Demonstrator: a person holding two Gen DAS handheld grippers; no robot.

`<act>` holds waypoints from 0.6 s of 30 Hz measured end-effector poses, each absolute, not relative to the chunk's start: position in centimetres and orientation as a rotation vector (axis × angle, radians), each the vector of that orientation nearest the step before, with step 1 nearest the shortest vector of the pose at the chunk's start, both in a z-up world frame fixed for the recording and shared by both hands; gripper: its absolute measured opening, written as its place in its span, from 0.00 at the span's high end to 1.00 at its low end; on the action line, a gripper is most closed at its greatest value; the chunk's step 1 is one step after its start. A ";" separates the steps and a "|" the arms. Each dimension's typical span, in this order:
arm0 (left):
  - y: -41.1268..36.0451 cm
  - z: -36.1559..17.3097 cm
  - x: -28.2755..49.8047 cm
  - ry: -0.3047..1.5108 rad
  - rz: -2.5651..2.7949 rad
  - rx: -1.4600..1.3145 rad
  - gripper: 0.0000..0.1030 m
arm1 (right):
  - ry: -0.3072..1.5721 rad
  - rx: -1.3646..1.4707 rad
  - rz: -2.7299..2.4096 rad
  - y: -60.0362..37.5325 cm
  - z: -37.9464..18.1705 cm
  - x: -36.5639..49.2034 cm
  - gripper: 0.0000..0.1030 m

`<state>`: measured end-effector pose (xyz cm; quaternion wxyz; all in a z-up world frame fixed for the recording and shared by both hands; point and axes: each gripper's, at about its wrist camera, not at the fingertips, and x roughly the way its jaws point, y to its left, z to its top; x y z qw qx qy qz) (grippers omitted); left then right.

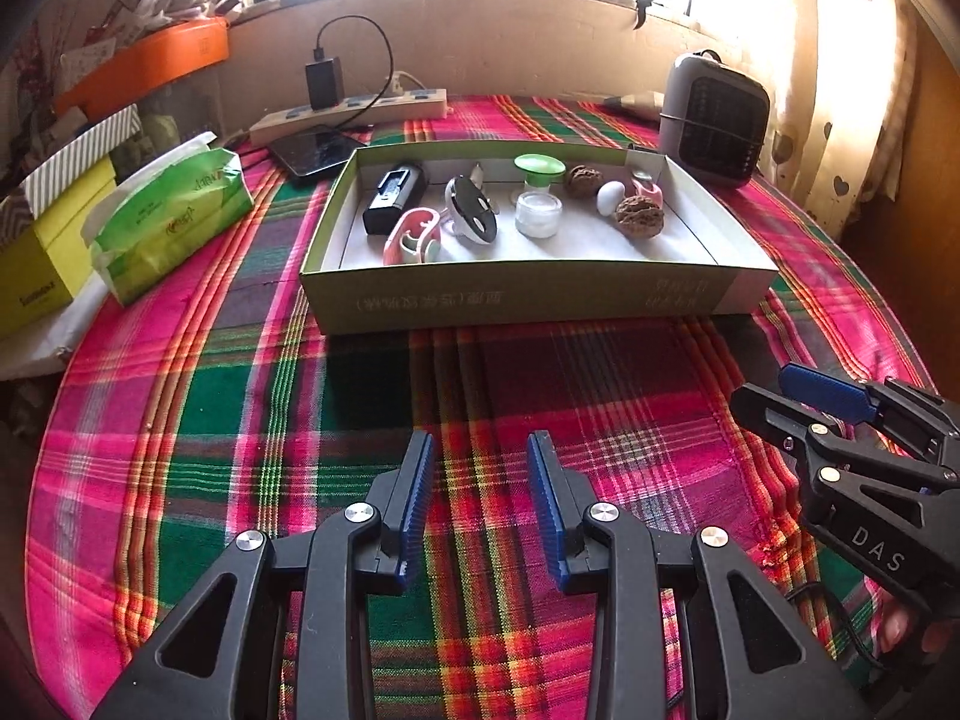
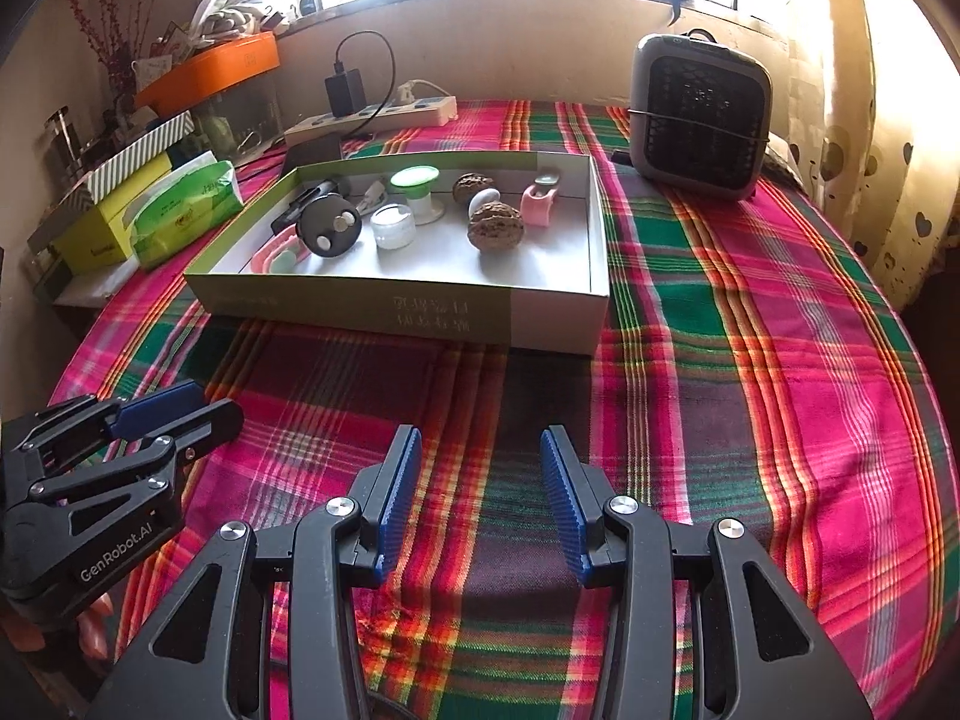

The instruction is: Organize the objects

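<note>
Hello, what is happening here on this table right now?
A person holds two black grippers with blue pads over a pink and green plaid tablecloth. The left gripper and right gripper are both open and hold nothing. Ahead lies a shallow green cardboard box, already containing small items: two brown walnuts, a white egg-shaped piece, a small clear jar.

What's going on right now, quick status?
Left gripper and right gripper open, empty, above the plaid cloth. Small items sit in the box. Nothing blocking.
</note>
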<state>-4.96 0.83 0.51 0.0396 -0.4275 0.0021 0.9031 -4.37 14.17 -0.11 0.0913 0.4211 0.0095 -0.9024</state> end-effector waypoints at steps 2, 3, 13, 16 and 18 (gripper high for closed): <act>0.9 0.5 -4.9 0.009 2.778 -1.307 0.71 | 0.032 1.268 -2.681 14.2 -0.3 -4.4 0.58; 0.9 0.5 -4.9 0.007 2.782 -1.306 0.71 | 0.029 1.271 -2.684 14.2 -0.3 -4.4 0.58; 1.2 0.5 -4.8 0.010 2.801 -1.315 0.70 | 0.058 1.305 -2.716 14.2 -0.4 -4.0 0.45; 1.2 0.5 -4.8 0.004 2.806 -1.318 0.70 | 0.073 1.307 -2.721 14.2 -0.4 -3.9 0.45; 1.2 0.5 -4.9 -0.003 2.807 -1.318 0.70 | 0.076 1.309 -2.724 14.2 -0.5 -4.0 0.44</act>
